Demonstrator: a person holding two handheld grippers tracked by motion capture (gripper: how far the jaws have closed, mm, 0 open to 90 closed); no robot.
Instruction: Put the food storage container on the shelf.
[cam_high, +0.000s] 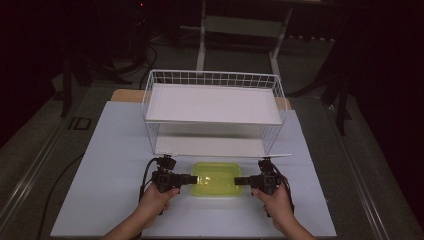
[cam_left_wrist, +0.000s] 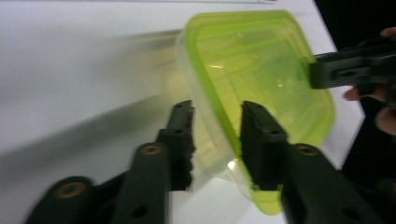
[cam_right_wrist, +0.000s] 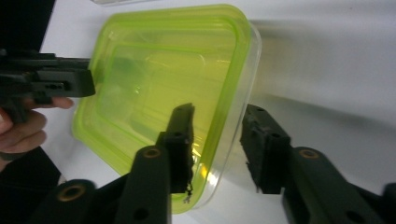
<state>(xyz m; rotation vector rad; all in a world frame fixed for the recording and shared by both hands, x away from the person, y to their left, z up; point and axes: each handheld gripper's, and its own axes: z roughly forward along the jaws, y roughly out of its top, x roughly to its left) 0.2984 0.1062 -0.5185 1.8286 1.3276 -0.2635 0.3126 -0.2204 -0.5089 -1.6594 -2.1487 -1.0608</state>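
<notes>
Lime-green-lidded clear plastic container (cam_high: 216, 179) sits near the white tabletop's (cam_high: 100, 200) front edge; left gripper (cam_left_wrist: 215, 140) and right gripper (cam_right_wrist: 215, 144) each straddle its rim, jaws parted.

A dim lab: a white-topped table (cam_high: 115, 150) with a wire rack (cam_high: 212, 107), cables on the floor.

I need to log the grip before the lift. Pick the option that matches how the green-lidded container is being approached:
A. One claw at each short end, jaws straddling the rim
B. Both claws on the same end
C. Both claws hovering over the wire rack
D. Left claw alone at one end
A: the left claw and the right claw meet opposite ends of the container, and each gripper view shows jaws either side of its rim.
</notes>
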